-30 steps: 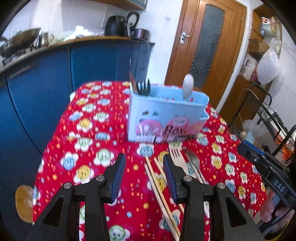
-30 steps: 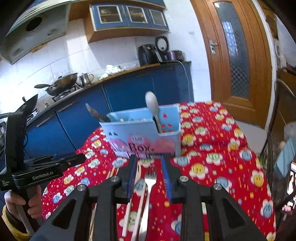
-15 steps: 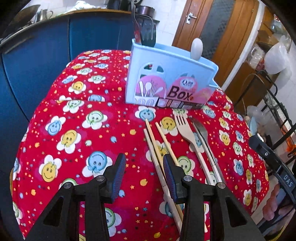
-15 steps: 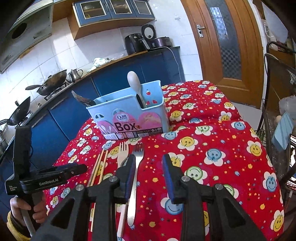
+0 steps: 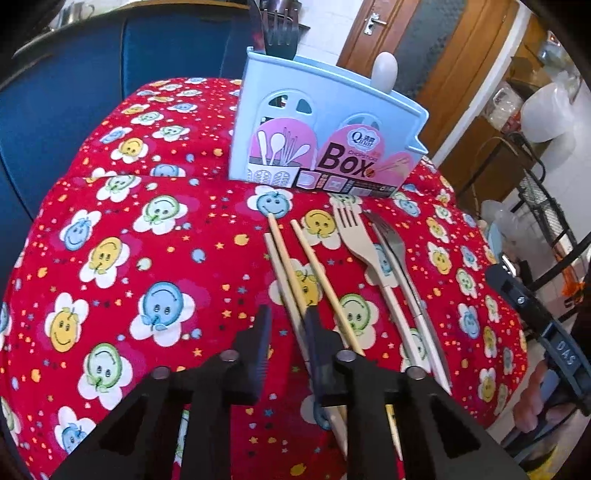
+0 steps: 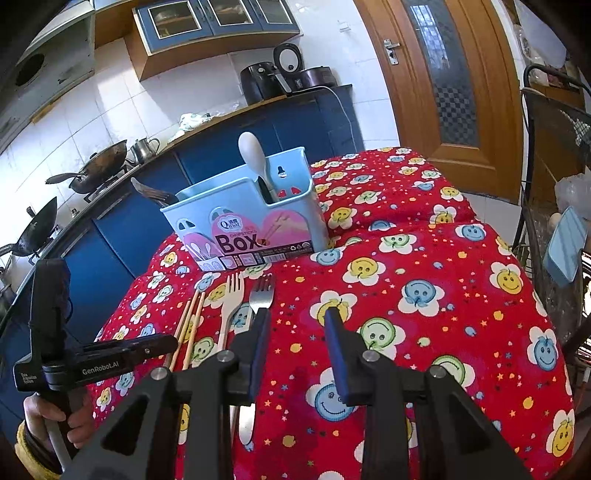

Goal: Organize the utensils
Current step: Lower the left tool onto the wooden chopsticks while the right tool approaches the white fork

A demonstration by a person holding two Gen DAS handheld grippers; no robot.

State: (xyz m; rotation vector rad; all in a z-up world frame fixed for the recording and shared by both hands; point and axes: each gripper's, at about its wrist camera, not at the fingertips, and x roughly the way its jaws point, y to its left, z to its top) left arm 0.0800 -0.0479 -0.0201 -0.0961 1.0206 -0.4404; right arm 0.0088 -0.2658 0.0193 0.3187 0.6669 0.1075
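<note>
Left gripper (image 5: 284, 325) low over the red tablecloth (image 5: 110, 229), jaws closing, noticeably narrower than a second ago; leftmost chopstick of the chopsticks (image 5: 291, 273) running between the fingers, right finger lying over it, pads not clearly pressing yet. Compared with a second ago, dropped and tipped further down, table now filling the view. Likely means first pickup starting: chopsticks into the blue holder (image 5: 325, 144).

Right gripper (image 6: 295, 332) also lower than before, jaws parted and empty, left finger just beside the metal fork (image 6: 262, 295), nothing between the pads but cloth. Not yet lined up on any utensil.

Chopsticks lying flat, side by side, long axis running from near edge toward the holder, tips pointing at it, slightly fanned. Pale fork (image 5: 356, 240) and metal fork just right of them, roughly parallel, tines toward the holder, handles toward the person. Holder upright at the far side of the table, already carrying a white spoon (image 6: 253, 155) in its right compartment and dark utensils (image 5: 277, 26) at its left end.

Four or more pieces left on the cloth; task judged barely begun.
</note>
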